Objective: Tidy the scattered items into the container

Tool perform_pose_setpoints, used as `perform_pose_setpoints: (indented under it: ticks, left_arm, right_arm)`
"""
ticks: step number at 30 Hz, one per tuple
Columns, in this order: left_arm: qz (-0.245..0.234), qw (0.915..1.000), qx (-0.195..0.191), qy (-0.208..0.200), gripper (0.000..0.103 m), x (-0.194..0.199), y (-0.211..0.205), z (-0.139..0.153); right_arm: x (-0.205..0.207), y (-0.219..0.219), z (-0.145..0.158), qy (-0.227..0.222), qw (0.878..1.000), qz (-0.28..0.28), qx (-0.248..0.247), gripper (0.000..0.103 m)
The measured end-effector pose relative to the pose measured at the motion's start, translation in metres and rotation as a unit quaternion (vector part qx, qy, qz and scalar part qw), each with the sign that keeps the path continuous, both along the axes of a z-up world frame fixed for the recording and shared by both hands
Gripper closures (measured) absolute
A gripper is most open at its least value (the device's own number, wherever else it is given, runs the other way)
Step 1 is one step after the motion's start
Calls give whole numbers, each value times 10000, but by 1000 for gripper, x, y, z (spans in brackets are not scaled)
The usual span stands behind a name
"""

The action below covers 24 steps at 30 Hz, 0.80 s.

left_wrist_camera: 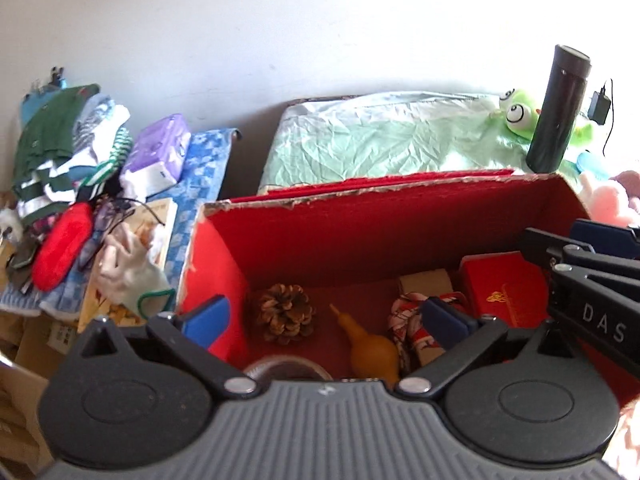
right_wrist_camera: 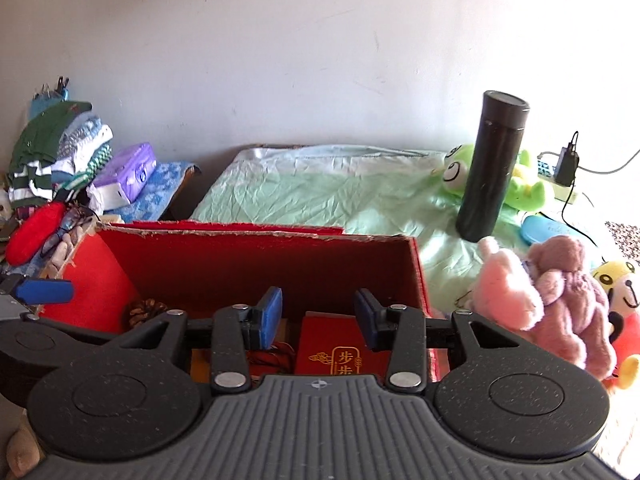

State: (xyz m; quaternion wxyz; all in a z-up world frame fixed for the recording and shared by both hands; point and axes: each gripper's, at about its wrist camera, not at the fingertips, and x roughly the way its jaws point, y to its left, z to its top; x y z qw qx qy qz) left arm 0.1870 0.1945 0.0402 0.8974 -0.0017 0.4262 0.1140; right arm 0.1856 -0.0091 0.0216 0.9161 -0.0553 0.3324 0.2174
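Note:
A red cardboard box [left_wrist_camera: 360, 236] stands open in front of me. On its floor lie a pine cone [left_wrist_camera: 284, 314], an orange gourd [left_wrist_camera: 372, 350], a patterned cloth bundle [left_wrist_camera: 404, 320] and a red booklet with gold print [left_wrist_camera: 504, 294]. My left gripper [left_wrist_camera: 326, 320] hangs over the box's left half, jaws spread wide with nothing between them. My right gripper [right_wrist_camera: 319, 314] hovers over the right half of the box [right_wrist_camera: 260, 264], above the red booklet [right_wrist_camera: 340, 350]. It is open and holds nothing. In the right wrist view, one of the left gripper's blue fingers [right_wrist_camera: 44, 292] shows at the left edge.
Behind the box a black flask [right_wrist_camera: 492, 168] stands on a pale green sheet [right_wrist_camera: 320, 188] beside a green frog plush [right_wrist_camera: 520, 188]. Pink [right_wrist_camera: 504, 284], mauve [right_wrist_camera: 568, 300] and yellow [right_wrist_camera: 624, 296] plush toys lie right of the box. On the left are piled clothes [left_wrist_camera: 56, 140], a purple tissue pack [left_wrist_camera: 158, 152], a red pouch [left_wrist_camera: 60, 248] and glasses [left_wrist_camera: 104, 224].

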Motion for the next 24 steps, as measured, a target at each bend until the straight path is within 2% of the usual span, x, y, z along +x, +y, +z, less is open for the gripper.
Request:
perform_pose_setpoints:
  ticks: [6,11,14,21,24]
  left_arm:
    - [312,9994,-119,-28,1,-21,-16,14]
    - [615,9981,-35,-11,1,-41,-34,23]
    - [704,9975,-28,63,1,-52,-44,25]
    - [1011,9946,-1,238,1,-79,-64,23]
    - [1203,9924,-83,259,1,-92,-67,20]
  right_arm:
    - [-19,-23,15,-72,9997,4,250,58]
    - [-35,-46,25,-57,9992,0,392,48]
    - [-47,-58,30,-95,9989,102,453,46]
    - [-65,-81,27,-62,9984,214,515,43]
    - [-75,-89,24,-74,9982,228,546,34]
